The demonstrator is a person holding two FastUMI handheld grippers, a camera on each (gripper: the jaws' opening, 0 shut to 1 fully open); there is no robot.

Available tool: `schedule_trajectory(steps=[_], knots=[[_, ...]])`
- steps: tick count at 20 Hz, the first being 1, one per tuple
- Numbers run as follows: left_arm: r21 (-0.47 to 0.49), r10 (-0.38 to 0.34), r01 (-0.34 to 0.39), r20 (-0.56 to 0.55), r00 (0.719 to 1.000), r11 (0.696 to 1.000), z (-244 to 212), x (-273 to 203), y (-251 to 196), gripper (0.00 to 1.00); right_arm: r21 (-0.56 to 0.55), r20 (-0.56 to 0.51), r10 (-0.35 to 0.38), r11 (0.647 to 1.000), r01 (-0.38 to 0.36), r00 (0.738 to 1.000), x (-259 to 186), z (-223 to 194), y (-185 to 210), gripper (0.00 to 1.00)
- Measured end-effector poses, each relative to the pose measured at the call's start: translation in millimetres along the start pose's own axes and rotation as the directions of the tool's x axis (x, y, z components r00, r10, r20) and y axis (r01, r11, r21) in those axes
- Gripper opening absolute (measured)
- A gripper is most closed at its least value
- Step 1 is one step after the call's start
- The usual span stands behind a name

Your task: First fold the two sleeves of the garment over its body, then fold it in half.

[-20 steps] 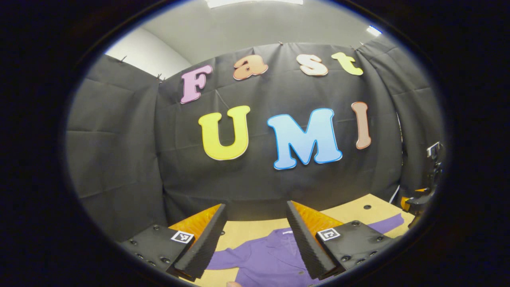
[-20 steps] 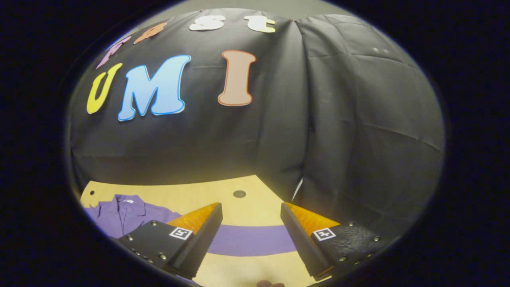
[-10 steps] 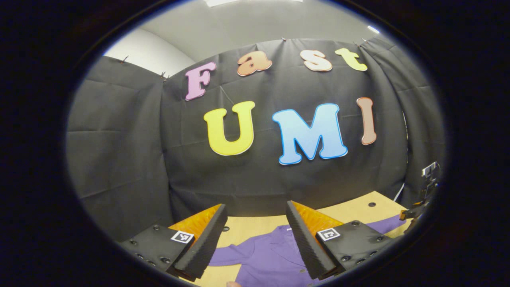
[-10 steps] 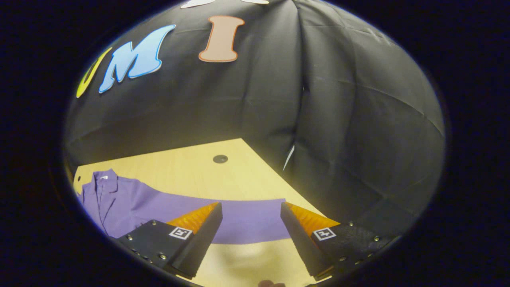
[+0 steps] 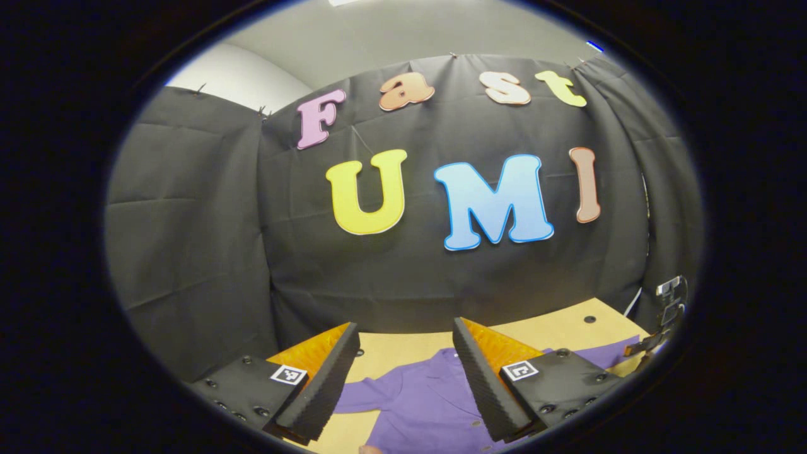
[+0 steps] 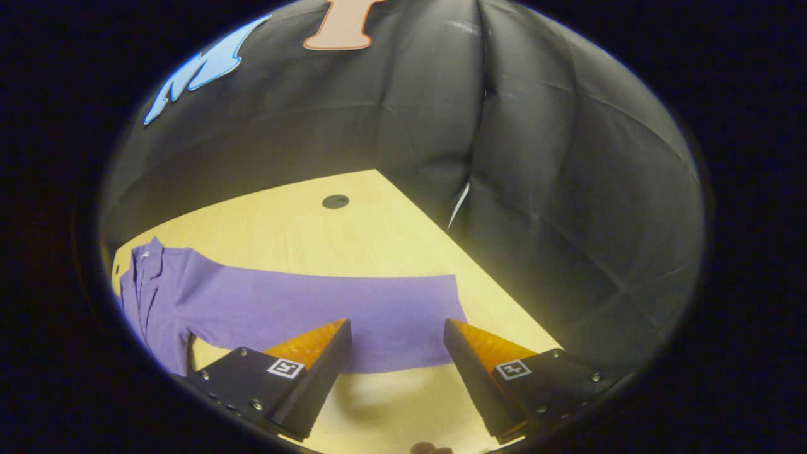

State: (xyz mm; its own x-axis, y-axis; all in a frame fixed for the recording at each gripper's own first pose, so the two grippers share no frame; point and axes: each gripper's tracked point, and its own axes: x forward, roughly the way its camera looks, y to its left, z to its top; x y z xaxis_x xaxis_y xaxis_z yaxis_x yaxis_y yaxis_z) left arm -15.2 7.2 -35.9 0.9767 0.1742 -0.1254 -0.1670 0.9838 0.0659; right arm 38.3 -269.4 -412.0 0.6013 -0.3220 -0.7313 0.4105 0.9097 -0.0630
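Observation:
A purple shirt (image 5: 416, 403) lies flat on the wooden table (image 5: 403, 350), collar toward the wall. My left gripper (image 5: 403, 353) hovers open above the shirt's collar and chest, holding nothing. In the right gripper view, the shirt's long sleeve (image 6: 353, 309) stretches straight out across the table (image 6: 353, 233) from the body (image 6: 151, 296). My right gripper (image 6: 394, 337) is open, low over the sleeve near its cuff end, with cloth showing between the fingers but no grip. The right gripper (image 5: 662, 315) also shows at the far right of the left gripper view.
The black cloth wall (image 6: 555, 208) rises close behind the table's far edge and right edge. A small dark hole (image 6: 335, 202) sits in the tabletop beyond the sleeve; another hole (image 5: 589, 320) shows near the far corner.
My right gripper has tilted down and come closer to the sleeve, which now sits between its fingers. The left gripper has dipped slightly, bringing more of the shirt into sight.

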Motion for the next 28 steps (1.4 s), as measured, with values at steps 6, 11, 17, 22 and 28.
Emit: schedule_trajectory(steps=[6,11,17,22,28], knots=[[-0.004,0.018,-0.019,-0.028,0.999,1.0,-9,1,0,0.97,-0.002,-0.07,-0.013,1.0,0.013,0.997,18,-21,-1,0.95],[-0.006,0.028,-0.028,-0.032,0.999,1.0,-11,1,-1,0.97,0.006,-0.107,0.028,1.0,-0.027,0.994,20,-37,6,0.93],[-0.036,0.03,-0.032,-0.047,0.998,0.999,-20,2,-2,0.98,0.031,-0.095,0.086,0.996,-0.083,0.992,24,-41,12,0.96],[-0.042,0.032,-0.035,-0.06,0.998,0.999,-28,2,0,0.98,0.029,-0.115,0.12,0.993,-0.117,0.986,26,-37,16,0.79],[-0.05,0.024,-0.028,-0.072,0.997,0.998,-36,2,2,0.97,0.087,-0.187,0.14,0.988,-0.126,0.972,22,-34,20,0.4]])
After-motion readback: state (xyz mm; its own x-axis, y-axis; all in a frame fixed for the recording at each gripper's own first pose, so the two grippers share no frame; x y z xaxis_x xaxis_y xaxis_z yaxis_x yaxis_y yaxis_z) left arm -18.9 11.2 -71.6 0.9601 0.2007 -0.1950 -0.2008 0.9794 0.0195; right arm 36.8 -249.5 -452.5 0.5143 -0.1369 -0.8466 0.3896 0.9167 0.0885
